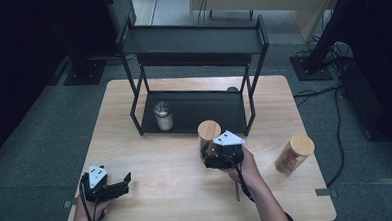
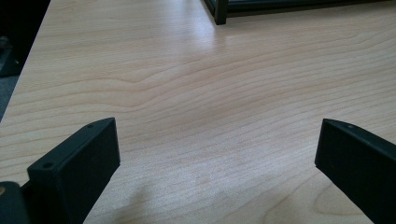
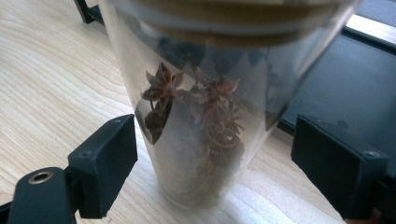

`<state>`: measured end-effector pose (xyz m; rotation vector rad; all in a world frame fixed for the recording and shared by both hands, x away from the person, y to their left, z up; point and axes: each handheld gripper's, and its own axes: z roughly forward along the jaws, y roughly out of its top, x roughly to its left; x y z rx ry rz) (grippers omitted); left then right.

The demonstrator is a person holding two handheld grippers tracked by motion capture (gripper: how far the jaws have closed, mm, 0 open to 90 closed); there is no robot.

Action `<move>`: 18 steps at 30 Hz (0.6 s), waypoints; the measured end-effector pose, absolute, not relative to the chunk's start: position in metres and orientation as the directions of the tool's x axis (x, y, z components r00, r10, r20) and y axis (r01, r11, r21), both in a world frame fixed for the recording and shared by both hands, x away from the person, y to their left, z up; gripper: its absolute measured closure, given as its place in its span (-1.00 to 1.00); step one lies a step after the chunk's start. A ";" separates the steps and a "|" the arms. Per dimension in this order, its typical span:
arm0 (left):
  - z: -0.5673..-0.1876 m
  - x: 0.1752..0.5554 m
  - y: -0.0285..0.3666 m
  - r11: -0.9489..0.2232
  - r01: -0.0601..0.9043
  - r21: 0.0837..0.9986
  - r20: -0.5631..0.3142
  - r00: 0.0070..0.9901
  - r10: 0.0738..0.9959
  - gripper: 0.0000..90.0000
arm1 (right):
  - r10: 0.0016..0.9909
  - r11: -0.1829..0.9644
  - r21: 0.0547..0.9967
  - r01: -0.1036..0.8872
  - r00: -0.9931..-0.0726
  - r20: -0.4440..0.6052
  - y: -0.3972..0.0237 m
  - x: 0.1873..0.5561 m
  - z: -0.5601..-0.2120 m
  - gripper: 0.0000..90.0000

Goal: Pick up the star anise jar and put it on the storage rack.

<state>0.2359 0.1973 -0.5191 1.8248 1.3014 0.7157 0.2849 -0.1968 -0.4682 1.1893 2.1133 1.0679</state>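
1. My right tongs [image 3: 212, 158] stand with the jaws apart, one on each side of the star anise jar [image 3: 205, 116]. In the right gripper view neither jaw touches the glass; the gap on the right side looks wider than the one on the left.
2. Before I close, I judge it best to shift the tongs slightly so the jar sits midway between the jaws. Uneven contact could push the jar sideways and tip it.
3. The jar is tall and narrow, with a wooden lid [image 1: 209, 127]. I would grip it on the glass body, below the lid and above the base, with the jaws level.
4. Glass is smooth, so I would close slowly and firmly, then lift only once the jar no longer slips.
5. In the high view the jar stands on the table [image 1: 152, 192], just in front of the near right edge of the black rack [image 1: 194, 110]. The lower shelf lies directly beyond it. If the jar is bound for the shelf, it must clear the near rail and the right-hand post.
6. A jar with pale contents [image 1: 163, 116] already stands at the left of the lower shelf, well apart from my path.
7. A second wooden-lidded jar [image 1: 294, 153] stands on the table to the right, near my right forearm. I would keep my elbow away from it.
8. My left tongs [image 1: 118, 186] rest at the near left of the table, jaws wide apart and empty.
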 end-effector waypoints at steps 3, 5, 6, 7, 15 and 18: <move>-0.519 0.236 0.197 -0.184 0.516 0.837 0.010 0.321 0.947 -0.99 | 0.864 0.316 0.816 0.484 -0.502 -0.037 -0.195 0.287 -0.466 -0.67; -0.519 0.236 0.197 -0.183 0.516 0.837 0.009 0.322 0.947 -0.99 | 0.863 0.316 0.816 0.484 -0.503 -0.036 -0.194 0.288 -0.465 -0.65; -0.519 0.236 0.197 -0.183 0.516 0.837 0.009 0.321 0.947 -0.99 | 0.864 0.314 0.817 0.484 -0.503 -0.034 -0.194 0.288 -0.464 -0.64; -0.519 0.236 0.197 -0.183 0.516 0.837 0.009 0.321 0.947 -0.99 | 0.863 0.314 0.817 0.485 -0.504 -0.033 -0.193 0.289 -0.463 -0.64; -0.519 0.236 0.197 -0.181 0.517 0.836 0.006 0.322 0.947 -0.99 | 0.860 0.322 0.812 0.487 -0.510 -0.036 -0.190 0.294 -0.459 -0.58; -0.519 0.236 0.197 -0.182 0.517 0.836 0.006 0.323 0.946 -0.99 | 0.861 0.322 0.810 0.490 -0.507 -0.036 -0.188 0.295 -0.458 -0.57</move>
